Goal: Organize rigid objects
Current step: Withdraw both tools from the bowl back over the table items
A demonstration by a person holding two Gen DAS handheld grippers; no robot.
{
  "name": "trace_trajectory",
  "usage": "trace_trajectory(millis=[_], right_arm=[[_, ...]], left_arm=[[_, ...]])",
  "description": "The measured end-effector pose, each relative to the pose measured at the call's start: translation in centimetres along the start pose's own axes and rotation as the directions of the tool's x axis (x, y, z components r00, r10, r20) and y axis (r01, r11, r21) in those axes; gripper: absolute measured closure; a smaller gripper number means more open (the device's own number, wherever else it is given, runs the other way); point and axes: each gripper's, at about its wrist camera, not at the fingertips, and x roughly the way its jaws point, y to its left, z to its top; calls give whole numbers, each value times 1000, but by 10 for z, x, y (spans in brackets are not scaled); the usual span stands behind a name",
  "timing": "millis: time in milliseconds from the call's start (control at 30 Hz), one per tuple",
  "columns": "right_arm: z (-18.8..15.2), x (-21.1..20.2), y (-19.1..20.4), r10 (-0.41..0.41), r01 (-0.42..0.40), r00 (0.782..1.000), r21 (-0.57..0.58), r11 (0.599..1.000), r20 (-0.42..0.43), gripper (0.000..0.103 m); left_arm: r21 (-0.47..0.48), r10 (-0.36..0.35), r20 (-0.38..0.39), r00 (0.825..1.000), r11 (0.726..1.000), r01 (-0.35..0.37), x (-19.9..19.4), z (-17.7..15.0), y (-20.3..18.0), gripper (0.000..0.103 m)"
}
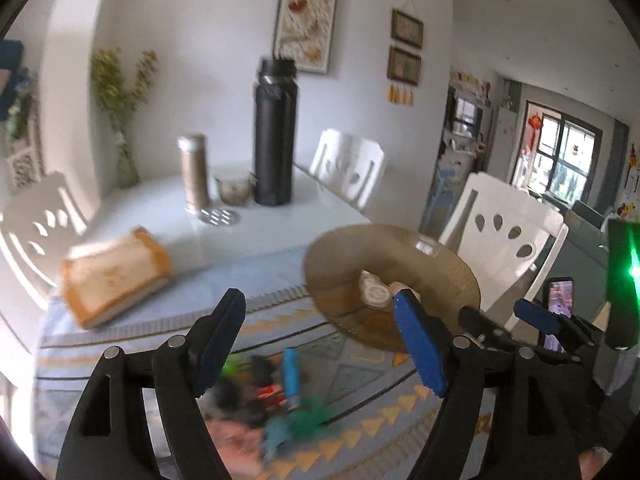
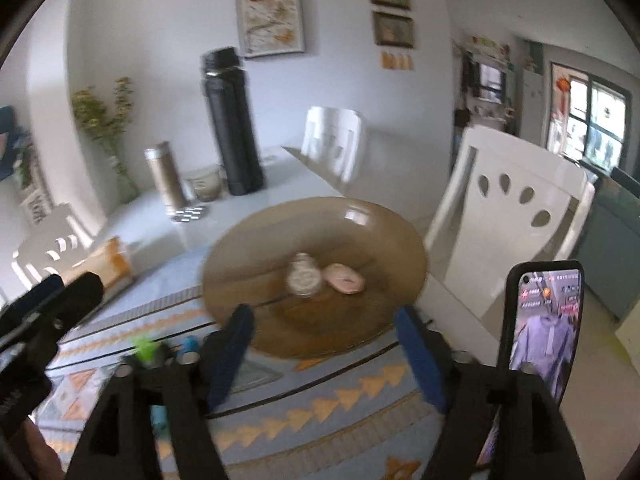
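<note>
Fingers (image 1: 224,340) of my left gripper (image 1: 320,344) and right gripper (image 2: 324,356): wide apart, empty. Brown ribbed glass plate (image 2: 360,224): table's right edge, holding two small pale items. Blurred small toys (image 1: 280,396): patterned tablecloth (image 2: 320,412), near edge.

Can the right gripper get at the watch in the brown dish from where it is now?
Probably yes: the right gripper is open, nothing between its jaws, and the watch lies uncovered in the dish straight ahead.

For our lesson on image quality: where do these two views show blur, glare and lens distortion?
Left wrist view: the small toys on the patterned cloth are smeared by blur, and a green light flares at the right edge. Right wrist view: the brown glass plate is softened and carries a bright glare patch; the fisheye bends the white chair.
</note>
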Motion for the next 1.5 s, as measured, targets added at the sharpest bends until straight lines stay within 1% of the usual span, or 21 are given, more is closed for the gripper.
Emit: trace_trajectory(millis=[33, 100, 133, 167, 200, 267, 333, 367, 400, 433, 500, 567, 600, 633, 667, 700, 767, 867, 967, 1167, 1500], right_arm=[[-5, -10, 9, 17, -17, 1000, -15, 1000, 15, 14], [-15, -22, 24, 43, -42, 999, -46, 998, 32, 13], [-24, -29, 36, 77, -75, 997, -76, 994, 31, 12], [-31, -32, 43, 115, -112, 993, -95, 989, 24, 9], [-41, -33, 51, 156, -154, 988, -109, 982, 11, 5], [-59, -31, 63, 181, -179, 984, -119, 977, 1, 4], [-81, -19, 74, 191, -189, 982, -136, 973, 1, 4], [-88, -15, 77, 196, -193, 981, -144, 970, 2, 4], [-97, -8, 81, 201, -200, 980, -152, 968, -9, 4], [-105, 2, 86, 216, -221, 975, -157, 963, -43, 4], [-110, 13, 90, 263, -278, 958, -142, 950, -117, 4], [-109, 17, 87, 278, -294, 953, -147, 945, -115, 4], [-110, 20, 88, 276, -293, 954, -157, 943, -120, 4], [-111, 24, 89, 272, -291, 953, -162, 943, -132, 4], [-112, 31, 90, 266, -291, 950, -157, 944, -162, 4], [-113, 37, 89, 266, -295, 945, -145, 944, -191, 4], [-113, 46, 89, 282, -315, 932, -124, 941, -228, 4], [-114, 52, 87, 275, -309, 926, -102, 945, -257, 4], [-115, 54, 83, 277, -308, 923, -82, 948, -265, 4], [-114, 57, 79, 292, -319, 914, -53, 946, -283, 4], [-113, 61, 76, 305, -326, 903, -21, 945, -302, 4]], left_arm=[[3, 16, 23, 1000, 1000, -17, -19, -2, 6, 28], [10, 35, 50, 998, 999, -35, -46, -6, 17, 28], [11, 64, 69, 996, 998, -64, -63, -13, 24, 28], [6, 89, 79, 993, 996, -90, -74, -19, 29, 27], [-4, 115, 84, 990, 993, -115, -82, -27, 36, 27], [-44, 167, 72, 983, 985, -164, -95, -52, 55, 23], [-98, 210, 26, 977, 974, -206, -95, -80, 77, 23], [-132, 239, -7, 971, 962, -237, -92, -98, 91, 23], [-164, 259, -35, 965, 951, -261, -88, -114, 104, 23], [-196, 273, -65, 960, 940, -280, -83, -131, 117, 23], [-241, 280, -113, 953, 923, -300, -72, -154, 136, 23], [-276, 274, -170, 947, 909, -313, -61, -172, 151, 26], [-292, 259, -188, 947, 906, -306, -61, -172, 156, 25], [-303, 244, -158, 957, 910, -282, -65, -171, 157, 23], [-301, 250, -126, 960, 913, -277, -69, -172, 154, 23], [-286, 260, -131, 957, 914, -288, -68, -174, 151, 23], [-242, 261, -171, 950, 924, -297, -60, -176, 144, 23], [-177, 286, -179, 941, 932, -316, -56, -174, 131, 23], [-154, 283, -183, 941, 937, -312, -56, -175, 127, 21], [-174, 284, -203, 937, 932, -320, -57, -175, 133, 21], [-149, 290, -219, 931, 933, -326, -53, -174, 128, 21]])
